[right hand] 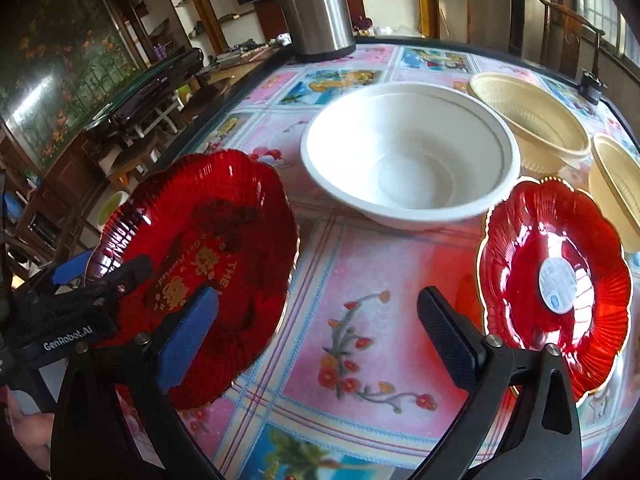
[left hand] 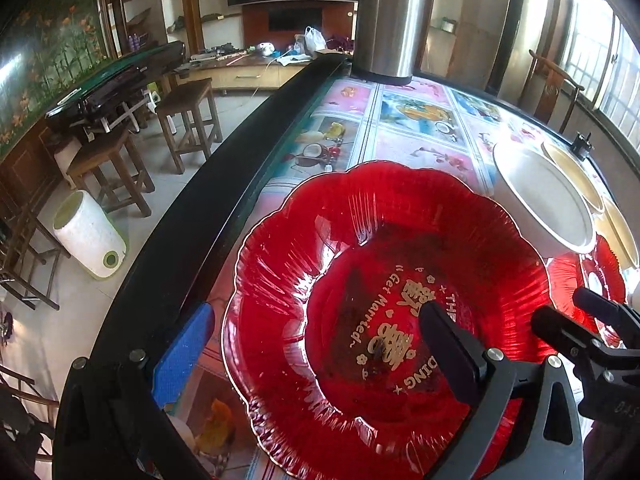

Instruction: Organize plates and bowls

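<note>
- Left gripper: jaws apart w/ the big red plate between them; plate tilted over the table left edge; grip contact unclear.
- Right gripper: jaws apart, nothing held, over the table.
- Small red plate flat at right, near the white bowl and 2 cream bowls.

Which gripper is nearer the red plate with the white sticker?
Right. The right gripper hangs open just beside the stickered red plate; the left gripper is across the table at the other red plate.
</note>
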Demonstrator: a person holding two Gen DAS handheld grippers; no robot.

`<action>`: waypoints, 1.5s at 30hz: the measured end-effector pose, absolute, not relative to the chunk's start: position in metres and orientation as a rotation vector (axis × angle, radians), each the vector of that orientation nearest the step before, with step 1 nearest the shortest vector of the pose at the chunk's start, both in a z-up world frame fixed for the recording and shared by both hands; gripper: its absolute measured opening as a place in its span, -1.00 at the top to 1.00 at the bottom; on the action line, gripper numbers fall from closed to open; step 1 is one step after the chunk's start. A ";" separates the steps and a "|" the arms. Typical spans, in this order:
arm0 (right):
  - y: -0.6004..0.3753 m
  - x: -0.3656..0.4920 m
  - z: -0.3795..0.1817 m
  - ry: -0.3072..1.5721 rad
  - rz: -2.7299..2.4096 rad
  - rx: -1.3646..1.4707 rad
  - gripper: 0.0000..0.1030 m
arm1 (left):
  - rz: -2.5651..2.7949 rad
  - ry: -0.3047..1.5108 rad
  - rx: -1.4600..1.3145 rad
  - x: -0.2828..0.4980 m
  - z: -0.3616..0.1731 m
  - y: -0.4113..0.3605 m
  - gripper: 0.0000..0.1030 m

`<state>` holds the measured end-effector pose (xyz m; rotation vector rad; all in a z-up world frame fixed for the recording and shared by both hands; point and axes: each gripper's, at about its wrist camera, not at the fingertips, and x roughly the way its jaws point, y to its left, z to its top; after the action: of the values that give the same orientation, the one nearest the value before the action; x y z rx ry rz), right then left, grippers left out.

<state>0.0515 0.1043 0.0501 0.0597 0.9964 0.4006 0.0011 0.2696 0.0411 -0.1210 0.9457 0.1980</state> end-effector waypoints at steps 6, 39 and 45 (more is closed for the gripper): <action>0.104 0.062 0.042 1.021 0.430 0.103 -0.87 | 0.199 0.960 -0.099 0.005 0.039 0.267 -0.97; 0.115 0.068 0.025 1.028 0.461 0.051 0.55 | 0.239 1.017 -0.074 0.019 0.027 0.263 0.35; 0.116 0.068 0.027 1.010 0.451 0.009 0.55 | 0.240 1.015 -0.076 0.017 0.026 0.261 0.36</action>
<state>0.0681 0.1156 0.0271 0.0092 1.0104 0.4514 0.0169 0.2613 0.0264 -0.0758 1.0148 0.2405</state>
